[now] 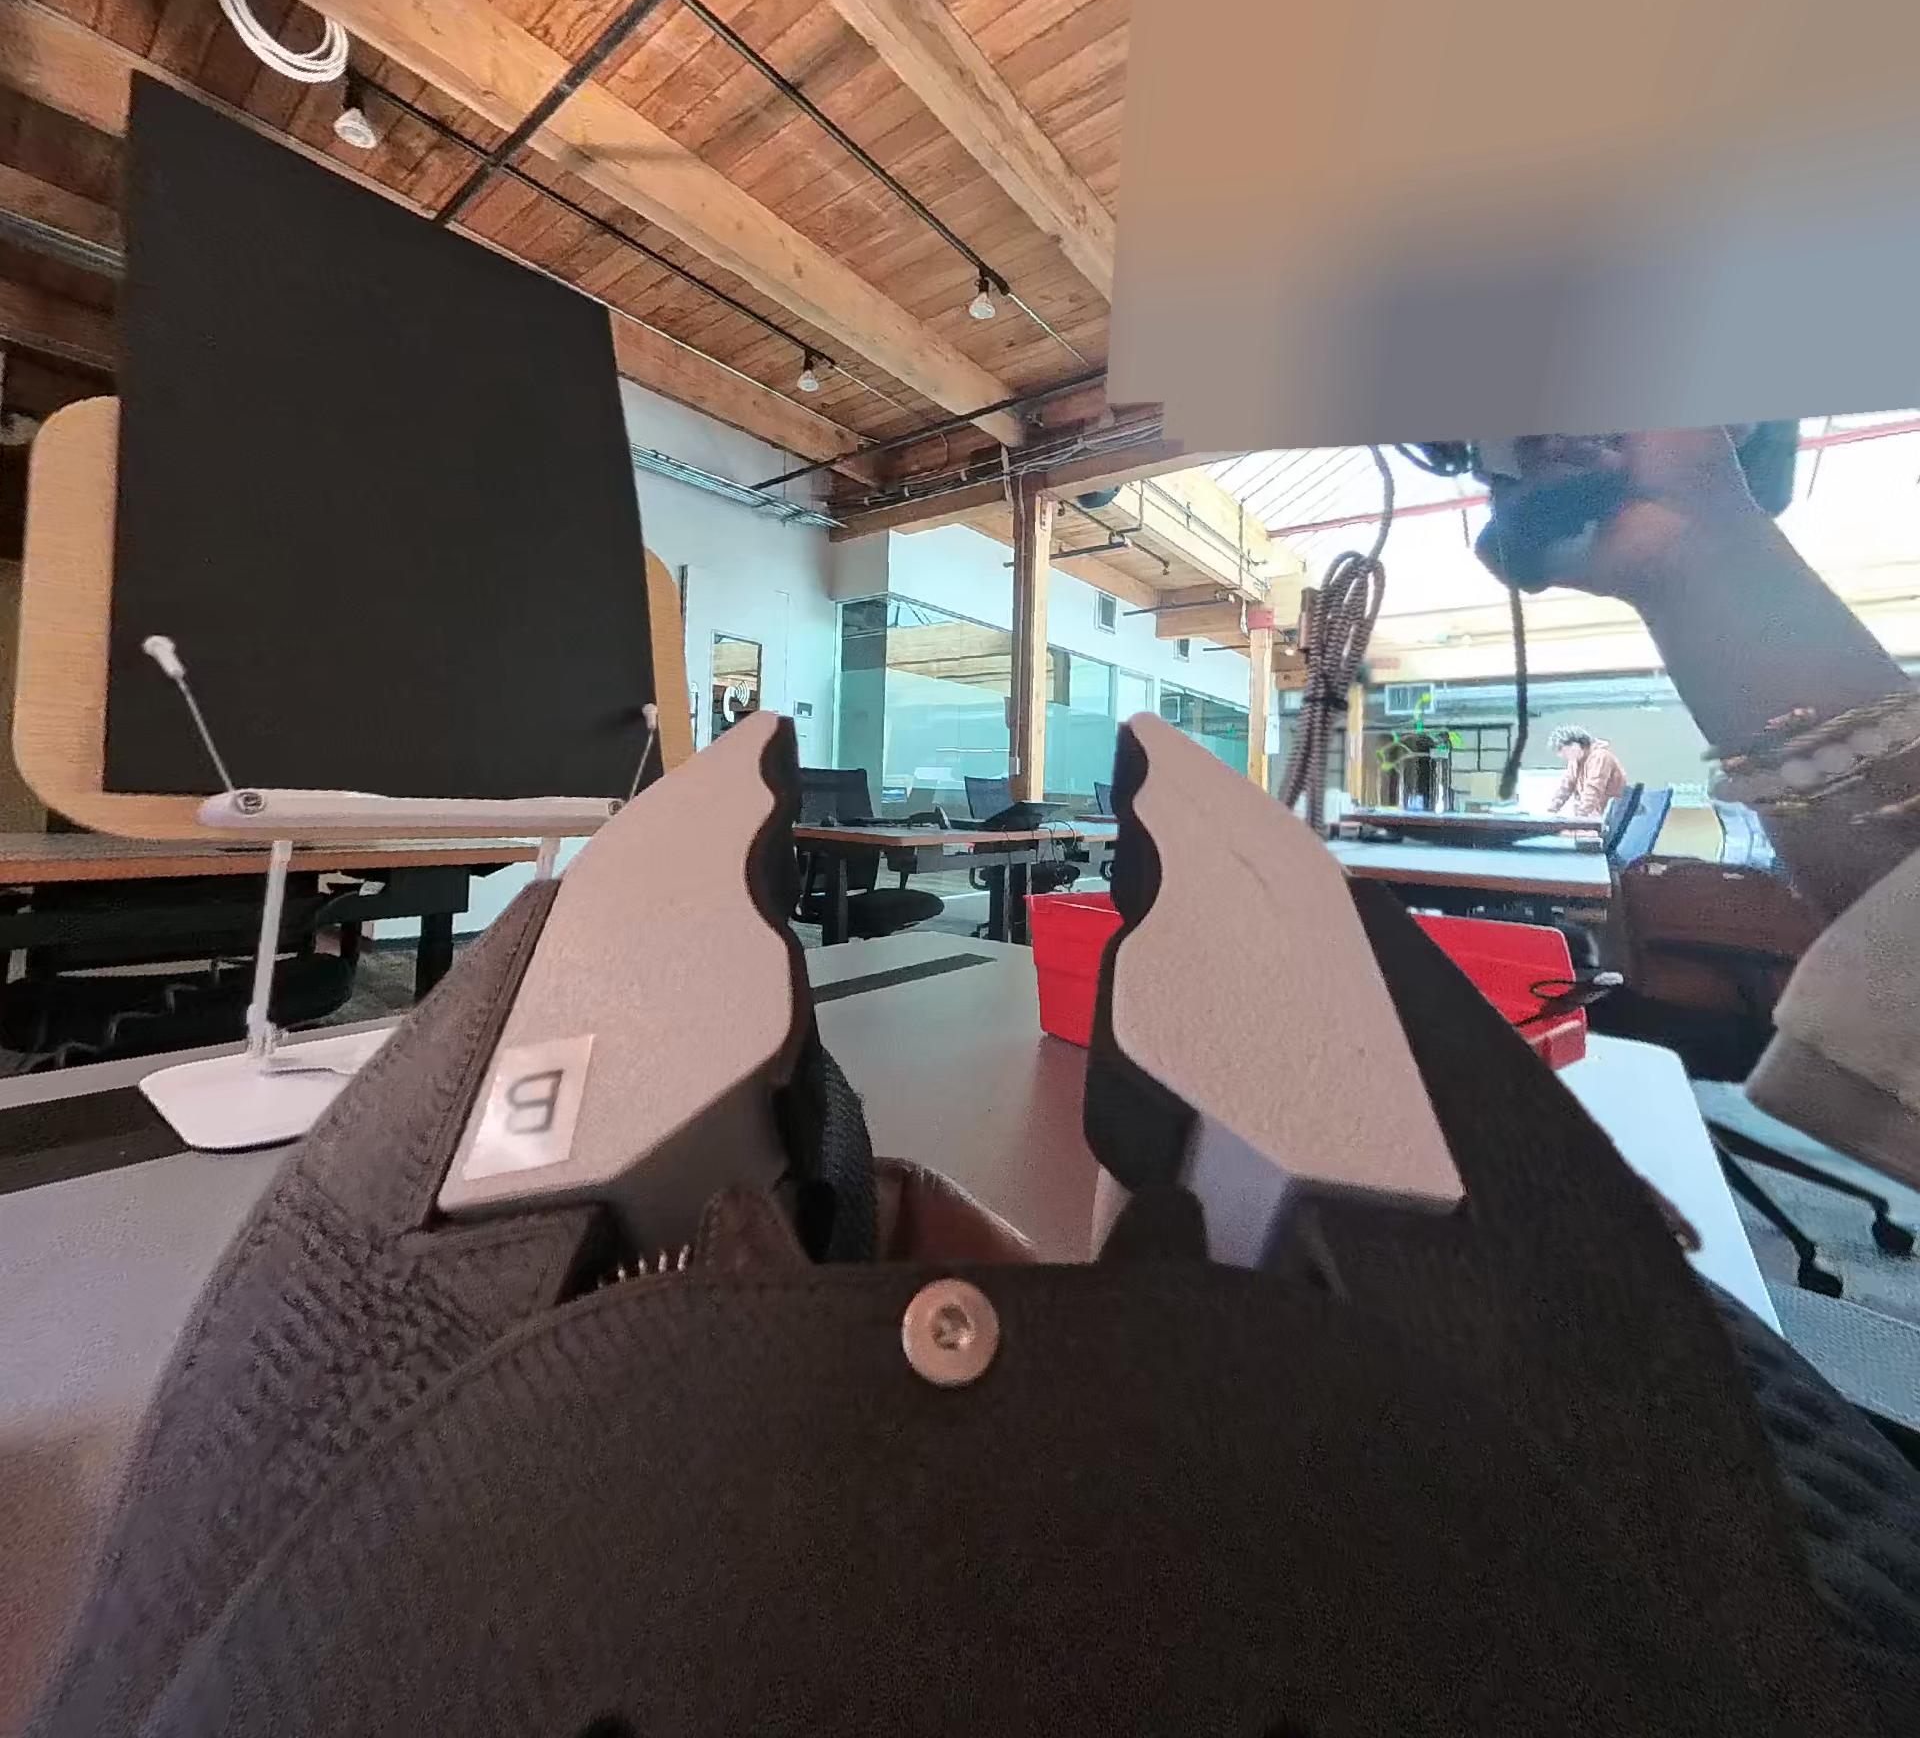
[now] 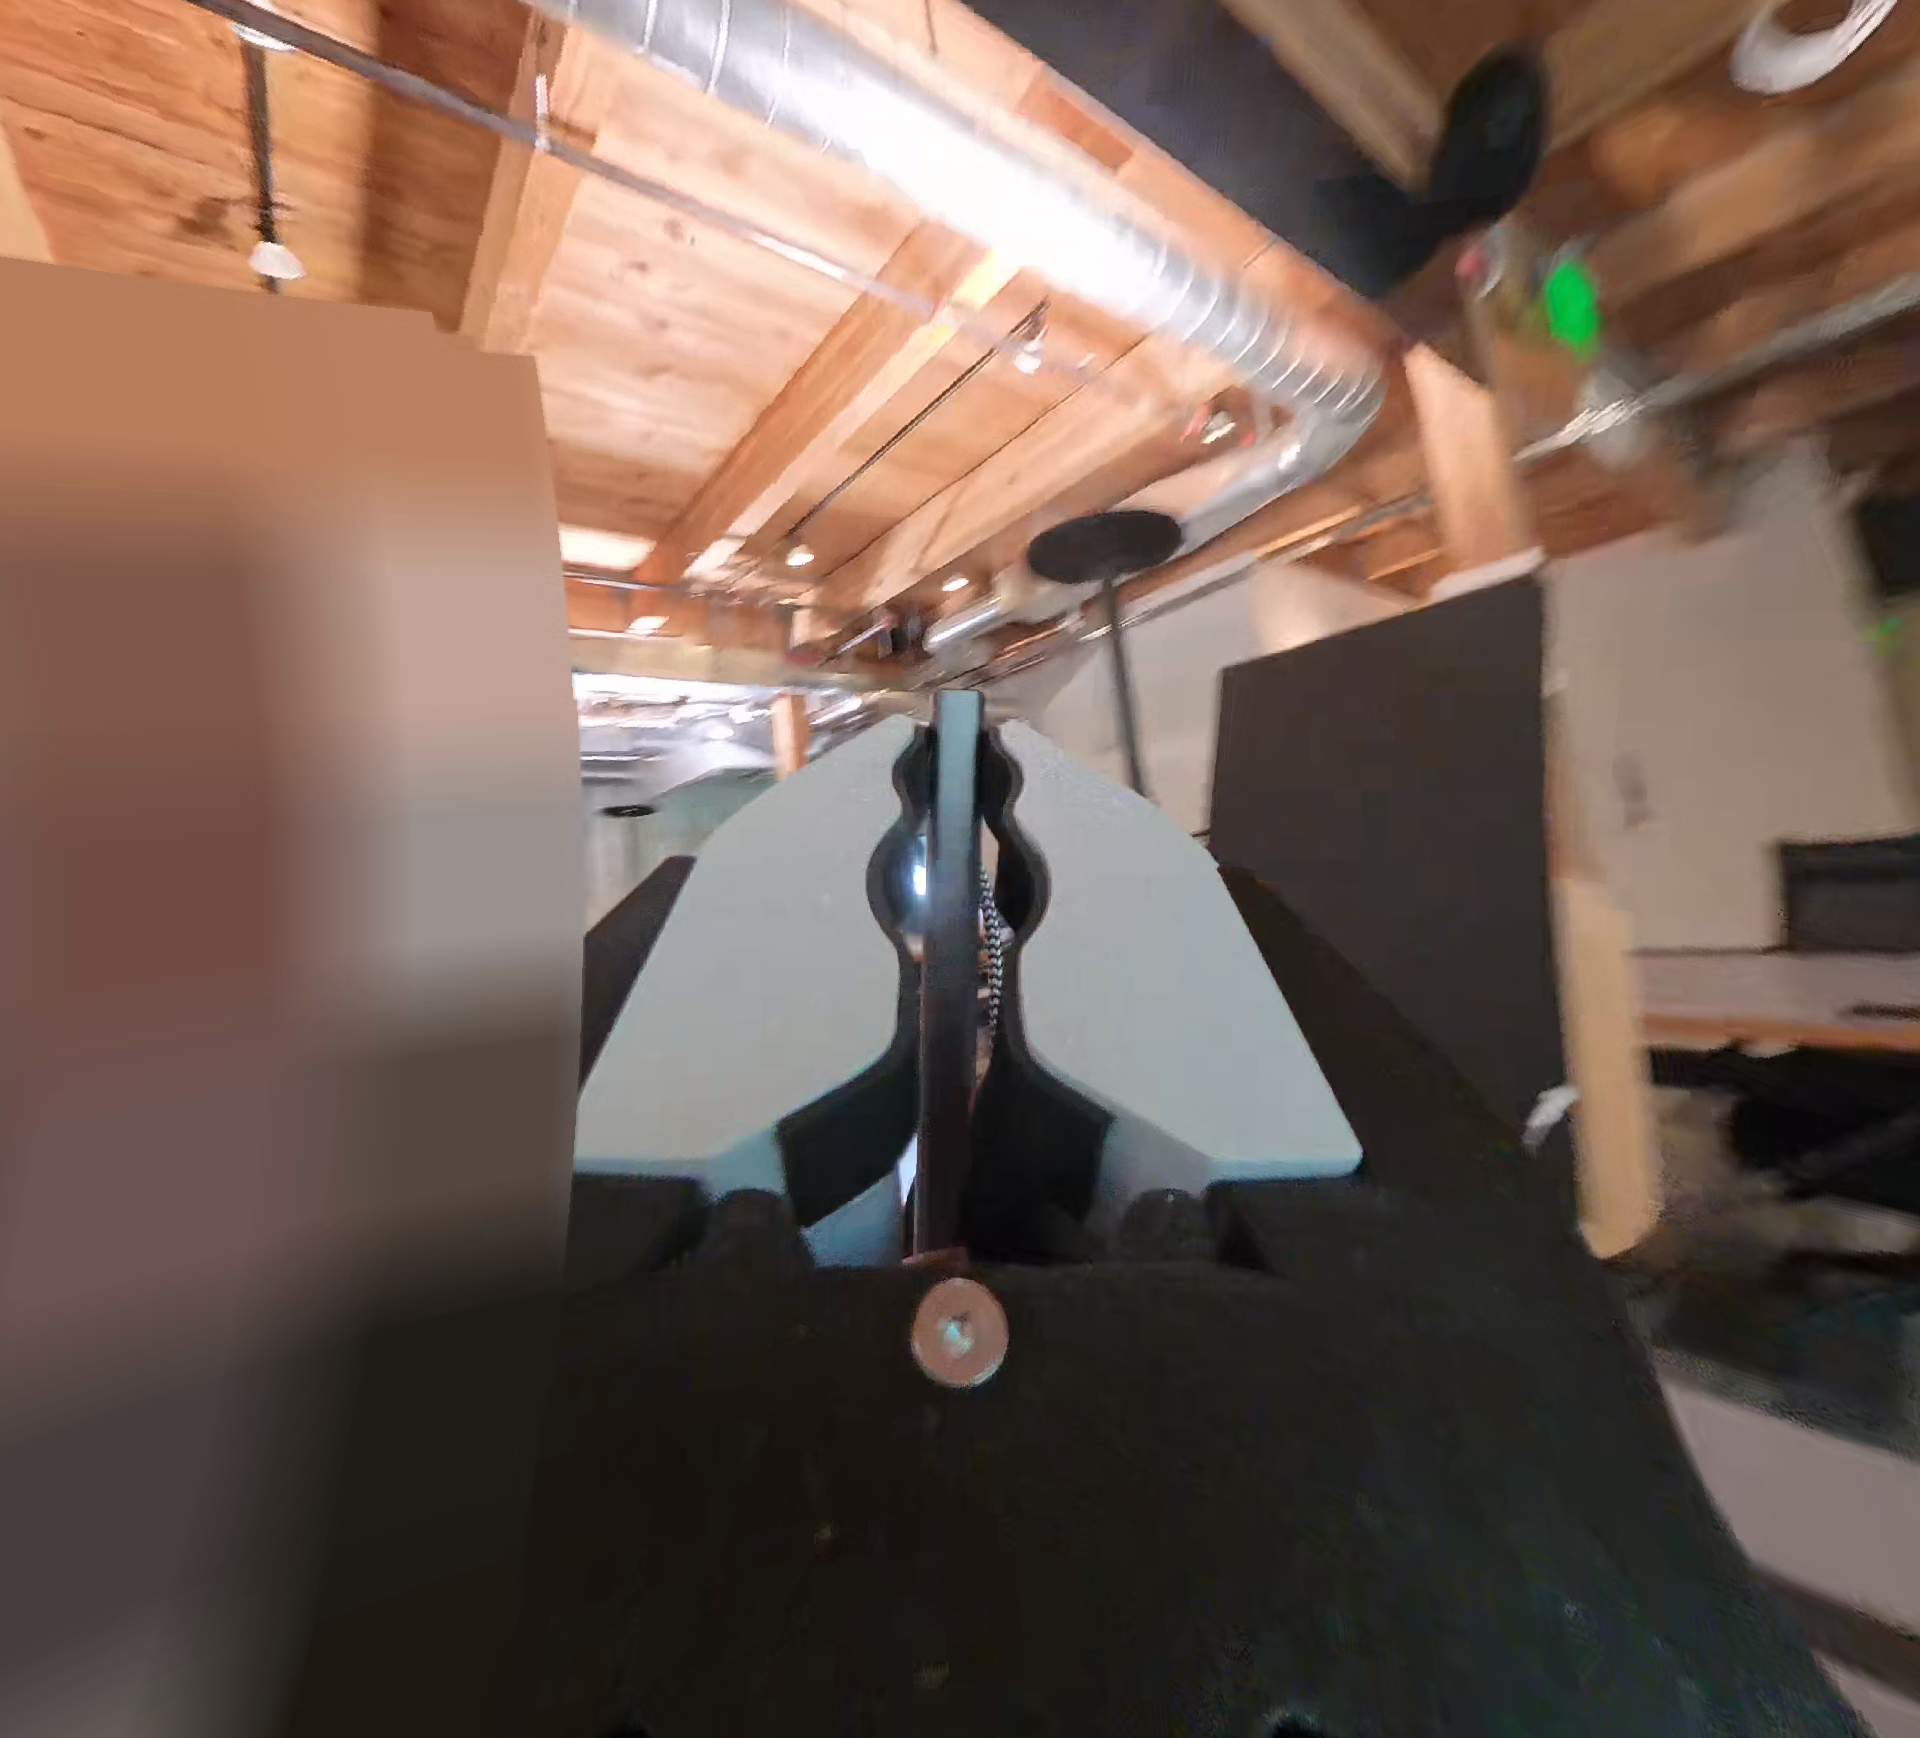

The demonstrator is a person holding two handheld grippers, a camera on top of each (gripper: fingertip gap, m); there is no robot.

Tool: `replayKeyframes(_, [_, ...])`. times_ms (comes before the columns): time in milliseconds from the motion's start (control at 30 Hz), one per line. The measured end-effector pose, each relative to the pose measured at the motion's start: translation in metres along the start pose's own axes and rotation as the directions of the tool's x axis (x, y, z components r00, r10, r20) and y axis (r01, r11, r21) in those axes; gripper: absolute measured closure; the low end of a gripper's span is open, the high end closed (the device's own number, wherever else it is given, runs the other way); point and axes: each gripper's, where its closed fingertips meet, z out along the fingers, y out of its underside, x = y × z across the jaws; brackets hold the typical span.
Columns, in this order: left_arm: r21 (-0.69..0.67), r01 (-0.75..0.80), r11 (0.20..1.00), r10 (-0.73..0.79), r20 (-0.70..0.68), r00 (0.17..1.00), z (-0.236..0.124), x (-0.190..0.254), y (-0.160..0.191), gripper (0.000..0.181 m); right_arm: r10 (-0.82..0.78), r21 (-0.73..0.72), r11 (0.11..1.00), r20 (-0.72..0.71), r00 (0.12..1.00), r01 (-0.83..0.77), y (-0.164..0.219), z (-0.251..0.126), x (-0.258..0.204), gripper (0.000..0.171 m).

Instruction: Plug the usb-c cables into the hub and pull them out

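Observation:
My left gripper is open and empty. It is held low over the grey table and points across the room. My right gripper points up toward the ceiling. It is shut on a thin black slab seen edge-on, apparently the hub. A braided cable runs beside the hub between the fingers. In the left wrist view, braided cables hang from a dark object held up at the right by a person's arm. No plug or port shows clearly.
A red bin stands on the table beyond the left gripper. A white desk lamp stands at the left, in front of a black panel. Desks and chairs fill the room behind. The right wrist view is motion-blurred. The tips of one gripper are about 35 cm away from the tips of the other.

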Motion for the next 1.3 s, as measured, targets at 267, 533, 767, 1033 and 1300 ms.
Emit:
replayKeyframes(267, [-0.013,0.030,0.999,-0.030,0.028,0.999,0.000,-0.007,0.003,0.124,-0.293,0.031,0.947,-0.326,0.899,0.319,-0.036,-0.037,0.071,0.164])
replayKeyframes(533, [-0.074,0.002,0.997,-0.001,0.019,1.000,0.003,-0.005,0.014,0.124,-0.233,0.045,0.959,-0.431,0.872,0.278,-0.005,-0.065,0.146,0.164])
replayKeyframes(767, [-0.111,0.028,0.993,-0.026,0.012,1.000,0.004,-0.005,0.020,0.124,-0.194,-0.184,0.978,-0.623,0.758,0.099,0.056,-0.121,0.213,0.161])
replayKeyframes(1033, [-0.139,-0.027,0.990,0.028,0.010,1.000,0.005,-0.003,0.025,0.124,-0.496,-0.636,0.771,-0.628,0.599,-0.028,0.112,-0.181,0.250,0.157])
replayKeyframes(1300, [-0.144,-0.028,0.989,0.029,0.010,1.000,0.005,-0.003,0.025,0.125,-0.686,-0.860,0.487,-0.483,0.544,-0.149,0.141,-0.224,0.238,0.161])
